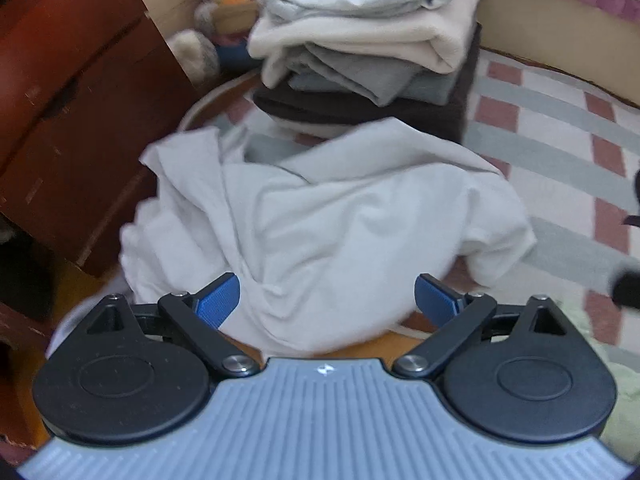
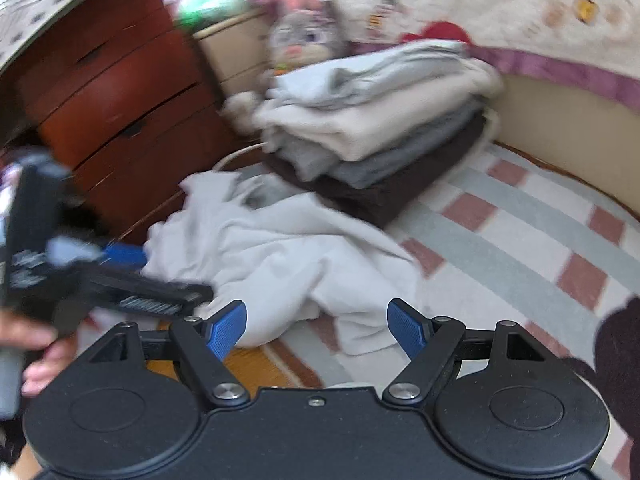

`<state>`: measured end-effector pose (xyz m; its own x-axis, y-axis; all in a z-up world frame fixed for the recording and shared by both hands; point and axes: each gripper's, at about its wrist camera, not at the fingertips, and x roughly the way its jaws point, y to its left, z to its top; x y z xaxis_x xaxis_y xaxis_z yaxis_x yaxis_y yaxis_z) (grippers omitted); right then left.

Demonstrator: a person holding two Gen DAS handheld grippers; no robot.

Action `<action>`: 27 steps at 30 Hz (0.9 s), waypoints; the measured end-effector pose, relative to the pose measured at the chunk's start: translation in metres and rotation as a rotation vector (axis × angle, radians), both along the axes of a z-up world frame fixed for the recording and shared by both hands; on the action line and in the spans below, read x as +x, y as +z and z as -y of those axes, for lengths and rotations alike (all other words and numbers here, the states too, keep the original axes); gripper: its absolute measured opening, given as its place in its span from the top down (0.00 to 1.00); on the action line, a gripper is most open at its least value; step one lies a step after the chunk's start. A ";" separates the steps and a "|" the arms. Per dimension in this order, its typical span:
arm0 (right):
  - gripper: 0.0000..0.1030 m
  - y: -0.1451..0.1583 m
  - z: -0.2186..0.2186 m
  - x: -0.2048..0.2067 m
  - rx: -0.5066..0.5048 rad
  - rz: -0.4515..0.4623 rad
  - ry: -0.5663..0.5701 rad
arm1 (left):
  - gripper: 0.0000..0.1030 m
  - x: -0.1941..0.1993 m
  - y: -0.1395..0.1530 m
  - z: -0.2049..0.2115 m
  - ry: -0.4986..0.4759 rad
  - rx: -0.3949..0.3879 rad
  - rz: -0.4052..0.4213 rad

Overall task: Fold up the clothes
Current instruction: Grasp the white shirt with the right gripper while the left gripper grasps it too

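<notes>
A crumpled white garment (image 1: 320, 220) lies on a checked rug (image 1: 560, 152), just in front of a stack of folded clothes (image 1: 360, 48). My left gripper (image 1: 327, 300) is open, its blue pads either side of the garment's near edge. The garment (image 2: 280, 252) and the stack (image 2: 372, 128) also show in the right wrist view. My right gripper (image 2: 318, 328) is open and empty just above the garment's near right corner. The left gripper (image 2: 120, 276) shows blurred at the left of that view, by the garment's left edge.
A red-brown chest of drawers (image 1: 60, 100) stands at the left. A grey plush rabbit (image 1: 228, 4) sits behind the stack. A bed edge with a purple trim (image 2: 560, 80) runs along the back right. Bare wood floor (image 2: 240, 368) shows near the rug's edge.
</notes>
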<state>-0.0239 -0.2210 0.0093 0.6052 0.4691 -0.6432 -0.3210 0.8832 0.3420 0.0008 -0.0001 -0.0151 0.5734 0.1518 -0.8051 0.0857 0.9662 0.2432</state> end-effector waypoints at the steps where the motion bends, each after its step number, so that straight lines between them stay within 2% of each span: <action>1: 0.21 -0.002 -0.001 0.001 0.019 -0.003 0.015 | 0.07 0.001 -0.002 -0.003 0.000 -0.012 0.008; 4: 0.21 -0.009 -0.004 0.008 0.067 -0.019 0.043 | 0.13 0.010 -0.011 -0.026 0.058 -0.129 0.005; 5: 0.23 -0.016 -0.005 0.016 0.066 -0.033 0.029 | 0.19 0.013 -0.014 -0.034 0.078 -0.168 0.004; 7: 0.44 -0.031 -0.009 0.032 0.055 -0.060 0.015 | 0.35 0.019 -0.021 -0.058 0.117 -0.271 0.030; 8: 0.49 -0.039 -0.011 0.040 0.049 -0.074 0.015 | 0.49 0.022 -0.024 -0.070 0.137 -0.323 0.042; 9: 0.55 -0.046 -0.012 0.048 0.049 -0.084 0.015 | 0.61 0.028 -0.030 -0.078 0.146 -0.332 0.041; 10: 0.62 -0.052 -0.013 0.055 0.056 -0.092 0.013 | 0.66 0.033 -0.035 -0.087 0.155 -0.341 0.039; 12: 0.64 -0.060 -0.012 0.068 0.076 -0.103 -0.002 | 0.72 0.043 -0.046 -0.102 0.180 -0.322 0.038; 14: 0.61 -0.066 -0.013 0.082 0.081 -0.108 -0.025 | 0.72 0.049 -0.051 -0.113 0.204 -0.329 0.033; 15: 0.54 -0.068 -0.014 0.089 0.076 -0.108 -0.036 | 0.72 0.051 -0.054 -0.119 0.219 -0.332 0.028; 16: 0.36 -0.070 -0.016 0.096 0.065 -0.109 -0.050 | 0.72 0.053 -0.056 -0.123 0.234 -0.333 0.039; 17: 0.27 -0.072 -0.017 0.101 0.053 -0.112 -0.069 | 0.71 0.054 -0.058 -0.129 0.252 -0.333 0.054; 18: 0.14 -0.074 -0.018 0.106 0.048 -0.109 -0.089 | 0.61 0.055 -0.061 -0.134 0.270 -0.333 0.069; 19: 0.12 -0.076 -0.018 0.110 0.057 -0.103 -0.105 | 0.53 0.058 -0.065 -0.140 0.288 -0.340 0.080; 20: 0.12 -0.081 -0.017 0.113 0.086 -0.116 -0.117 | 0.33 0.062 -0.071 -0.144 0.287 -0.352 0.082; 21: 0.12 -0.089 -0.015 0.116 0.125 -0.145 -0.129 | 0.18 0.067 -0.076 -0.148 0.287 -0.363 0.085; 23: 0.12 -0.105 -0.012 0.122 0.202 -0.201 -0.153 | 0.16 0.076 -0.087 -0.155 0.286 -0.387 0.090; 25: 0.12 -0.121 -0.009 0.128 0.279 -0.258 -0.177 | 0.16 0.089 -0.099 -0.156 0.239 -0.398 0.084; 27: 0.12 -0.136 -0.007 0.127 0.354 -0.311 -0.186 | 0.16 0.097 -0.110 -0.160 0.255 -0.462 0.065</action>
<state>0.1032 -0.2137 -0.1272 0.5040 0.5939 -0.6271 -0.0047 0.7279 0.6856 0.0976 0.1596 -0.1250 0.6154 -0.0691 -0.7852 -0.1669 0.9621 -0.2154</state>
